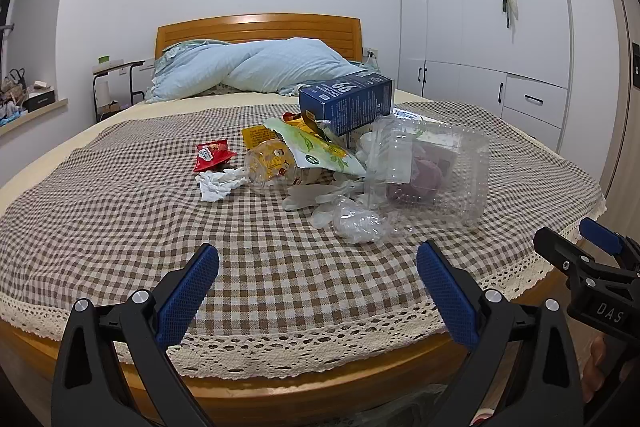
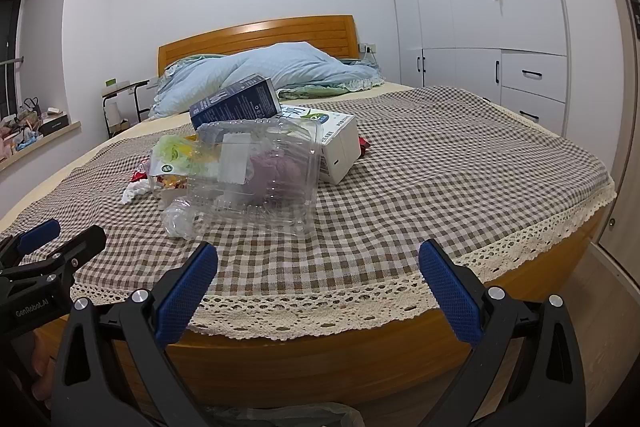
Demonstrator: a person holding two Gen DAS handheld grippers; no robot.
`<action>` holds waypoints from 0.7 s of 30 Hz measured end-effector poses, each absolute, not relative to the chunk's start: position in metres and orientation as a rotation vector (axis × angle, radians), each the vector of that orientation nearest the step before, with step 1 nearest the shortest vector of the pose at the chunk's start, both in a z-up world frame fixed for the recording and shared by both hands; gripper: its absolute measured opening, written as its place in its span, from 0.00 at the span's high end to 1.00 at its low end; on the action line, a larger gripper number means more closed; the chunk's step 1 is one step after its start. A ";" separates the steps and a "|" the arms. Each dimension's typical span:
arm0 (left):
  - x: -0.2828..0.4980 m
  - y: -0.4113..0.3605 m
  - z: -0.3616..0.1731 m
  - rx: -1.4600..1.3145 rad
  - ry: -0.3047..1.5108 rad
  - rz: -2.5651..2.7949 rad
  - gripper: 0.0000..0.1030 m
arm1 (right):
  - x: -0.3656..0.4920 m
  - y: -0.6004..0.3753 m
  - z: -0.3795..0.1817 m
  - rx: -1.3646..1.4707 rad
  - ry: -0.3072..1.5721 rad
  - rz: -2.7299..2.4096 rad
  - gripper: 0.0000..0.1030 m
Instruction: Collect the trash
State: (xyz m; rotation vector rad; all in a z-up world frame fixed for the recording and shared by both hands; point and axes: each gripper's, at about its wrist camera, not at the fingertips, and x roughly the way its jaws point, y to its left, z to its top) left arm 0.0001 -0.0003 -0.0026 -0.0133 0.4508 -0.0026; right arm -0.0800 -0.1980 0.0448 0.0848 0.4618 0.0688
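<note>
Both wide and empty, left claw point(image 1: 318, 259) and right claw point(image 2: 318, 259); ahead of right, clear clamshell box point(image 2: 260, 171); best pinched at rim, gently, avoiding crinkled wrap point(image 2: 180, 221) alongside.

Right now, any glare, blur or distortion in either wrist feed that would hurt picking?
Left wrist: sharp, strong fisheye bowing at the bed edge; glare on the clear clamshell. Right wrist: same bowing; clamshell see-through with highlights, edges hard to read. Lighting soft, shadows faint.
</note>
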 end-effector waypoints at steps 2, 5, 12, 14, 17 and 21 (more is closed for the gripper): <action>0.000 0.000 -0.003 -0.012 0.452 -0.005 0.07 | -0.080 -0.198 0.045 0.084 0.461 0.069 0.06; 0.000 -0.001 -0.003 -0.009 0.451 -0.007 0.07 | -0.080 -0.198 0.045 0.085 0.460 0.069 0.06; 0.000 -0.001 -0.003 -0.010 0.449 -0.007 0.07 | -0.080 -0.198 0.045 0.081 0.454 0.070 0.06; -0.001 -0.001 -0.003 -0.011 0.447 -0.007 0.07 | -0.080 -0.197 0.045 0.080 0.452 0.069 0.06; -0.001 -0.001 -0.003 -0.011 0.447 -0.007 0.07 | -0.080 -0.198 0.044 0.081 0.453 0.070 0.06; -0.001 -0.002 -0.003 -0.013 0.444 -0.005 0.07 | -0.080 -0.198 0.044 0.081 0.450 0.071 0.06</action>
